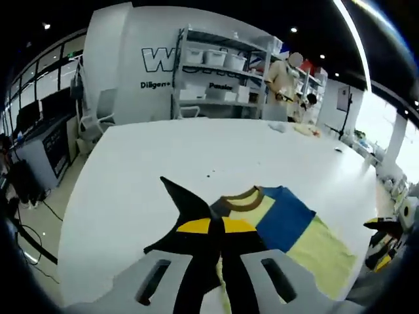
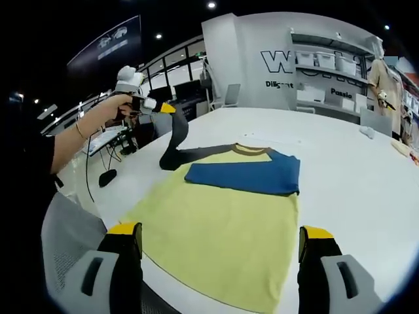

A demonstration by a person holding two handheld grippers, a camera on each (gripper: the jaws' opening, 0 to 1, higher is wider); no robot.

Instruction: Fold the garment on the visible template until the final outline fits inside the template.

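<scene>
A yellow T-shirt with a brown-trimmed collar lies flat on the white desk, its blue sleeve folded across the chest. No template outline can be made out on the desk under or around it.

In the right gripper view the left tongs are raised above the desk's far left edge, carried by a hand, with the shirt's dark sleeve hanging from their tip down to the desk. In the left gripper view those same tongs are pinched together on that dark cloth, which spreads in front of the camera and hides part of the shirt's near side; the yellow pads and the fabric blend together, so the exact grip line is hard to read.

The right tongs stand wide, their yellow-tipped black fingers rising on either side of the shirt's lower hem, holding nothing. Whether they touch the cloth cannot be told. They also appear at the right edge of the left gripper view, cut off by the rim.

Behind the desk stand shelves with white bins, partly covering lettering on the wall, and a person beside them.
</scene>
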